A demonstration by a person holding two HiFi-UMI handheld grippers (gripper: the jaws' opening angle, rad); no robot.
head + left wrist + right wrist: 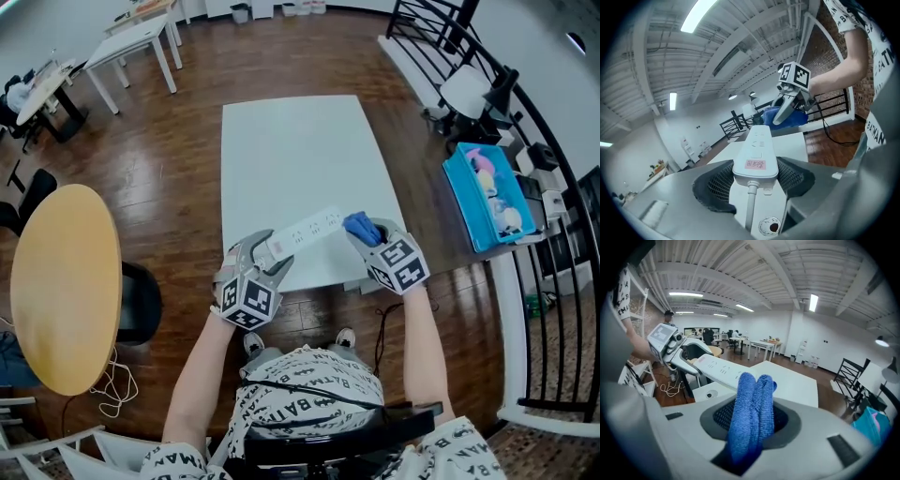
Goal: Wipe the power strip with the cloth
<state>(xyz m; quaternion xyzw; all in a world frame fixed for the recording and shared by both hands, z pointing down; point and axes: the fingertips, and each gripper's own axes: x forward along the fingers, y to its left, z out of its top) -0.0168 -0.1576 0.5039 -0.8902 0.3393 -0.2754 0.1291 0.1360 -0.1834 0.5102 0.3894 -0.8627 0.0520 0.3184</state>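
A white power strip (305, 234) is held above the near edge of the white table (300, 159), slanting up to the right. My left gripper (265, 264) is shut on its near end, the end where the cord leaves; the strip (757, 152) runs away between the jaws, with a pink label on it. My right gripper (373, 242) is shut on a folded blue cloth (362, 227), which meets the strip's far end. The cloth (752, 416) fills the jaws in the right gripper view, and the strip (717, 369) shows just beyond it. The left gripper view shows the right gripper (790, 110) with the cloth (780, 117).
A round wooden table (64, 286) stands at the left. A blue bin (489, 195) with small things is at the right by a black railing (525, 122). White desks (131, 42) stand at the far left. A cable (117, 384) lies on the wooden floor.
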